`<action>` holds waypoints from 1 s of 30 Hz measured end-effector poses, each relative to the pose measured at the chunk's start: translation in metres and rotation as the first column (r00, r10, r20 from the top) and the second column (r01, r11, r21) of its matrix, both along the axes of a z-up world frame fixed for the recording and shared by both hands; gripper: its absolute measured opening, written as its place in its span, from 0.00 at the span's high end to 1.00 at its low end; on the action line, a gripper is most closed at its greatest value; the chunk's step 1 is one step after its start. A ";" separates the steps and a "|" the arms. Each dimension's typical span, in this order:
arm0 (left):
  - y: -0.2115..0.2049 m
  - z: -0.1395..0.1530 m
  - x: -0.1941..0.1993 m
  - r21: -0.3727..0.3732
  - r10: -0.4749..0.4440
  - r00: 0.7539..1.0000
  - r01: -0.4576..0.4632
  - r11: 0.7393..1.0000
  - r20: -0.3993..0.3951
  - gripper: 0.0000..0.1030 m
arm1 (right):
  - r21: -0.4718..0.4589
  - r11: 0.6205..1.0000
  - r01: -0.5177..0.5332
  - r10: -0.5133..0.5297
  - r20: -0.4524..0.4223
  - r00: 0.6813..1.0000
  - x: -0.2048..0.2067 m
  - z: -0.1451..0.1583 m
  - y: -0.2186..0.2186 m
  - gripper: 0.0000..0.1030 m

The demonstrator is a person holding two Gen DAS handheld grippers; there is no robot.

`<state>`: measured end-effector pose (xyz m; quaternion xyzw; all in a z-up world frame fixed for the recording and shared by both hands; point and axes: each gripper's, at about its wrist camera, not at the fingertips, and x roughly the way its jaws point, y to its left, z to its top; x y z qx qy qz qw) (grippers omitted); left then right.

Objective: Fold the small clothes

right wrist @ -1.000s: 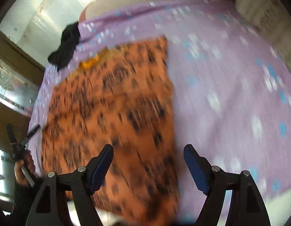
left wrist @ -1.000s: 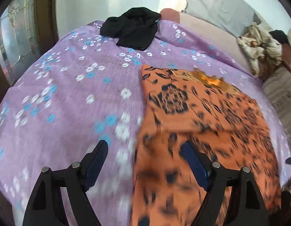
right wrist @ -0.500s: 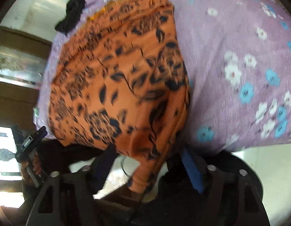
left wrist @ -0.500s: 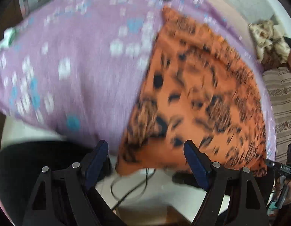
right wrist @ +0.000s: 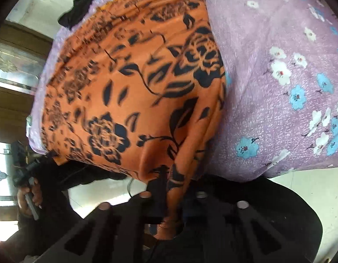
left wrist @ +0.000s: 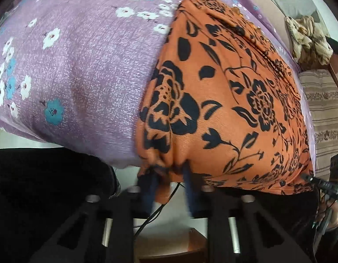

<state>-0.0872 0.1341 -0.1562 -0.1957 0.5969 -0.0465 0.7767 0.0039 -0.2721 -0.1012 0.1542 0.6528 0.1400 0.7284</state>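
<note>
Left hand-held gripper (left wrist: 170, 183): I pinch the orange black-flowered cloth (left wrist: 223, 100) hem at 6 o'clock.
Right hand-held gripper (right wrist: 171, 199): clamps the other corner.
Progress: no fold made yet.

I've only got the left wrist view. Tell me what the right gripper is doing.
Observer: The right gripper is shut on the garment at its near hem, at the corner next to bare bedspread.
Operator: Confirm nothing else lies on the bed.
Observer: A black cloth lies past the garment's far end; your view crops it out.
Operator: Report what is behind my gripper.
Observer: The left gripper's back end shows at the picture's left edge, with a hand holding its handle.
</note>
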 end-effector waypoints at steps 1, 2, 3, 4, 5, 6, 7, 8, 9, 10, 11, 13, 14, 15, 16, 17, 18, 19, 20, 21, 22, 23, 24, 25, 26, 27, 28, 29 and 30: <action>0.002 0.006 0.000 -0.016 0.004 1.000 -0.004 1.000 0.012 0.91 | 0.009 1.000 0.002 -0.002 0.014 1.000 -0.001 0.006 -0.001 0.93; 0.004 0.015 0.001 -0.028 0.002 0.999 -0.001 1.000 0.040 0.95 | 0.028 1.000 0.014 -0.015 0.040 0.999 -0.001 0.018 -0.006 0.93; 0.005 0.027 0.000 -0.037 0.000 0.997 0.003 0.999 0.075 0.95 | 0.044 0.999 0.027 -0.030 0.058 0.998 -0.001 0.026 -0.010 0.93; 0.008 0.039 0.000 -0.055 0.003 0.994 0.003 0.998 0.112 0.95 | 0.061 0.997 0.040 -0.045 0.075 0.996 0.000 0.034 -0.014 0.93; 0.010 0.056 0.000 -0.079 0.009 0.987 0.003 0.997 0.160 0.95 | 0.091 0.994 0.059 -0.069 0.105 0.992 0.001 0.046 -0.020 0.93; 0.013 0.070 0.000 -0.099 0.017 0.979 0.003 0.995 0.203 0.95 | 0.111 0.991 0.068 -0.081 0.122 0.989 0.002 0.053 -0.023 0.93; 0.015 0.085 0.000 -0.110 0.027 0.969 0.000 0.994 0.245 0.95 | 0.131 0.989 0.072 -0.090 0.138 0.986 0.004 0.059 -0.026 0.93; 0.017 0.091 0.002 -0.115 0.035 0.964 -0.004 0.993 0.262 0.95 | 0.143 0.986 0.080 -0.102 0.152 0.983 0.006 0.064 -0.029 0.93; 0.019 0.092 0.005 -0.120 0.036 0.963 -0.004 0.993 0.266 0.95 | 0.148 0.985 0.090 -0.113 0.156 0.981 0.007 0.064 -0.031 0.93; 0.018 0.089 0.009 -0.114 0.032 0.965 -0.003 0.993 0.260 0.95 | 0.153 0.984 0.096 -0.119 0.151 0.981 0.009 0.060 -0.031 0.93; 0.018 0.083 0.010 -0.104 0.029 0.969 -0.003 0.995 0.243 0.95 | 0.159 0.982 0.104 -0.127 0.138 0.982 0.010 0.053 -0.033 0.93; 0.023 0.059 0.012 -0.099 0.036 0.985 -0.020 0.995 0.168 0.95 | 0.158 0.981 0.116 -0.133 0.101 0.986 0.012 0.036 -0.033 0.93; 0.026 0.055 0.008 -0.098 0.041 0.989 -0.027 0.995 0.142 0.95 | 0.163 0.979 0.124 -0.139 0.086 0.987 0.011 0.029 -0.034 0.93; 0.027 0.049 0.008 -0.087 0.049 0.991 -0.039 0.995 0.121 0.95 | 0.169 0.977 0.126 -0.142 0.083 0.986 0.011 0.027 -0.034 0.93; 0.029 0.047 0.005 -0.086 0.048 0.991 -0.038 0.996 0.123 0.95 | 0.174 0.977 0.126 -0.142 0.084 0.986 0.011 0.027 -0.033 0.93; 0.029 0.046 0.002 -0.091 0.045 0.991 -0.033 0.995 0.130 0.95 | 0.174 0.977 0.120 -0.137 0.089 0.987 0.012 0.027 -0.032 0.93; 0.029 0.050 0.002 -0.092 0.043 0.990 -0.030 0.995 0.136 0.95 | 0.173 0.978 0.117 -0.135 0.094 0.986 0.013 0.029 -0.032 0.93; 0.031 0.053 0.000 -0.091 0.038 0.989 -0.025 0.996 0.145 0.95 | 0.175 0.978 0.115 -0.133 0.099 0.986 0.014 0.030 -0.033 0.93; 0.030 0.055 0.002 -0.087 0.029 0.987 -0.015 0.996 0.156 0.95 | 0.178 0.978 0.110 -0.130 0.104 0.986 0.016 0.031 -0.033 0.93; 0.029 0.054 0.003 -0.079 0.023 0.988 -0.011 0.997 0.154 0.95 | 0.180 0.978 0.109 -0.130 0.108 0.986 0.017 0.031 -0.033 0.93; 0.029 0.052 0.004 -0.081 0.022 0.989 -0.010 0.997 0.145 0.95 | 0.185 0.977 0.108 -0.129 0.110 0.986 0.019 0.031 -0.032 0.93; 0.029 0.051 0.005 -0.082 0.018 0.991 -0.007 0.997 0.136 0.95 | 0.191 0.976 0.104 -0.126 0.108 0.986 0.020 0.029 -0.030 0.93; 0.028 0.048 0.007 -0.077 0.017 0.993 -0.008 0.997 0.119 0.95 | 0.196 0.976 0.099 -0.120 0.102 0.988 0.021 0.027 -0.028 0.93; 0.027 0.045 0.010 -0.078 0.017 0.994 -0.009 0.997 0.104 0.95 | 0.197 0.976 0.093 -0.114 0.097 0.989 0.021 0.026 -0.027 0.93; 0.026 0.044 0.012 -0.088 0.013 0.995 -0.004 0.996 0.100 0.95 | 0.200 0.976 0.087 -0.107 0.091 0.990 0.023 0.024 -0.025 0.93; 0.026 0.047 0.014 -0.094 0.008 0.994 0.002 0.996 0.107 0.95 | 0.211 0.974 0.088 -0.109 0.090 0.990 0.025 0.024 -0.025 0.93; 0.026 0.056 0.017 -0.097 0.003 0.991 0.009 0.995 0.130 0.95 | 0.223 0.971 0.090 -0.114 0.093 0.989 0.028 0.026 -0.025 0.93; 0.027 0.064 0.020 -0.107 0.001 0.989 0.015 0.994 0.151 0.95 | 0.241 0.966 0.090 -0.119 0.109 0.987 0.035 0.033 -0.025 0.93; 0.028 0.076 0.027 -0.125 0.003 0.983 0.020 0.992 0.181 0.95 | 0.254 0.963 0.086 -0.121 0.122 0.985 0.041 0.038 -0.025 0.93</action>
